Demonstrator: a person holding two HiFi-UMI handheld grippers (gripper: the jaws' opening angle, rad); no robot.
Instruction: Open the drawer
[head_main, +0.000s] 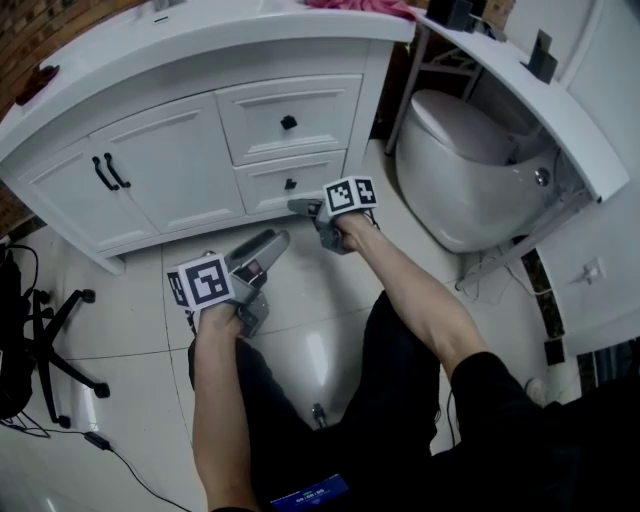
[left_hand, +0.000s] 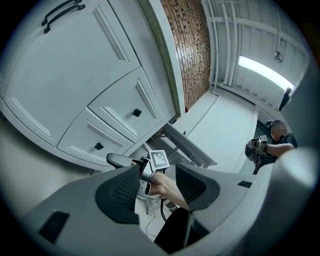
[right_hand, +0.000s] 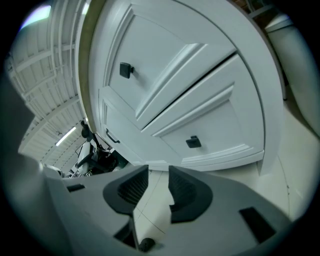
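Your left hand (head_main: 216, 318) and right hand (head_main: 350, 230) each carry one hand-held gripper above the glossy tiled floor (head_main: 130, 300), in front of the white vanity cabinet (head_main: 175, 165).

1. Check the left hand-held gripper (head_main: 276, 241). Its jaws are spread and grip nothing. Its own view shows only your right hand and that gripper's marker cube (left_hand: 159, 158) beyond the gap. This gripper is well apart from the cabinet front.

2. Check the right hand-held gripper (head_main: 298, 207). Its jaws are parted by a narrow gap. Bare floor shows between the pads and nothing is pinched. The tip is near the lower drawer (head_main: 260, 185), just below its black knob (head_main: 290, 184), without touching it.

3. Check the drawers. The lower drawer and the upper drawer (head_main: 250, 125) both sit shut, flush with the cabinet frame, on the right half of the cabinet.

4. Note the surroundings. Two cabinet doors with black bar handles (head_main: 110, 172) stand left of the drawers. A toilet (head_main: 470, 170) stands right of the cabinet. An office chair base (head_main: 55, 340) rests at the left edge.
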